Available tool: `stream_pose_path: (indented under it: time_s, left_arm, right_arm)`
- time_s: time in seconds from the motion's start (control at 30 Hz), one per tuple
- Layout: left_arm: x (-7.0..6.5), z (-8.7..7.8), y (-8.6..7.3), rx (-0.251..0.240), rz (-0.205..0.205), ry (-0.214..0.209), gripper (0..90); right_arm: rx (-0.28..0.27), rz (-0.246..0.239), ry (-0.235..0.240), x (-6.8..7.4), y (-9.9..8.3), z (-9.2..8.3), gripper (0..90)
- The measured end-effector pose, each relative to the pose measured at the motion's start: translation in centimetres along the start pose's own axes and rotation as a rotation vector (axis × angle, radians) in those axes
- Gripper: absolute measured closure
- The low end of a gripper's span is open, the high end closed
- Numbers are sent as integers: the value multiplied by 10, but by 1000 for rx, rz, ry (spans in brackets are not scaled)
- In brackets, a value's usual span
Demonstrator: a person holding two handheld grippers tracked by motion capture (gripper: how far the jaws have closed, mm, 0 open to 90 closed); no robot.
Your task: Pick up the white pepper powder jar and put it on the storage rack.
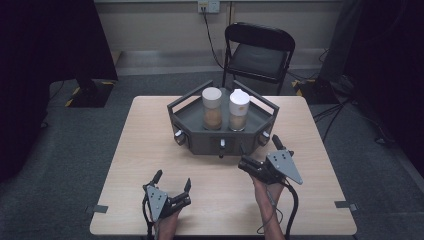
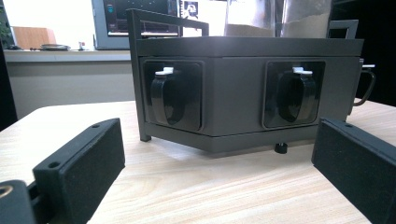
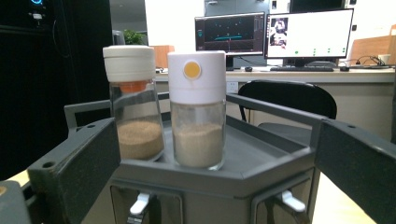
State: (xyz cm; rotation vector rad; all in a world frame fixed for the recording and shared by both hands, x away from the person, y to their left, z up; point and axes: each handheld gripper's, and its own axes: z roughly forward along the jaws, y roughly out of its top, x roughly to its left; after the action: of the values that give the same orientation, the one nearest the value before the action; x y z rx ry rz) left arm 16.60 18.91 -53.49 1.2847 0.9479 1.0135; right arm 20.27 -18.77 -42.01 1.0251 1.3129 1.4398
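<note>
Here, I judge the move turns on how the two upright jars stand relative to my right gripper (image 1: 258, 156), which sits just in front of the dark grey hexagonal metal tray (image 1: 192, 117) at its near-right corner, jaws spread wide and holding nothing. In the right gripper view the glass jar with the white cap and orange dot (image 3: 196, 109) stands dead ahead between the jaws, on the tray floor behind the rim; the glass jar with the cream lid and orange collar (image 3: 135, 103) is just beside it, to its left, and I cannot tell whether they touch. Both have their long axis vertical, so a level, forward reach over the rim should suit. My left gripper (image 1: 172, 186) is also open and empty, resting well back near the table's front edge on the pale wooden table (image 1: 140, 150), so the right is clearly nearer.
</note>
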Motion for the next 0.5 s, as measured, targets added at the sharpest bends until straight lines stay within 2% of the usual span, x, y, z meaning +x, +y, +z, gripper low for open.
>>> stream_pose_path:
  time_s: [0.1,0.2,0.5]
  left_arm:
    - [0,0,0,0,0,0,19]
    - [0,0,0,0,0,0,19]
    - [0,0,0,0,0,0,19]
  right_arm:
    - [18,0,-4,1,-2,-3,0]
    - [2,-2,-13,3,-9,-6,0]
    - [18,17,-25,3,-18,-16,0]
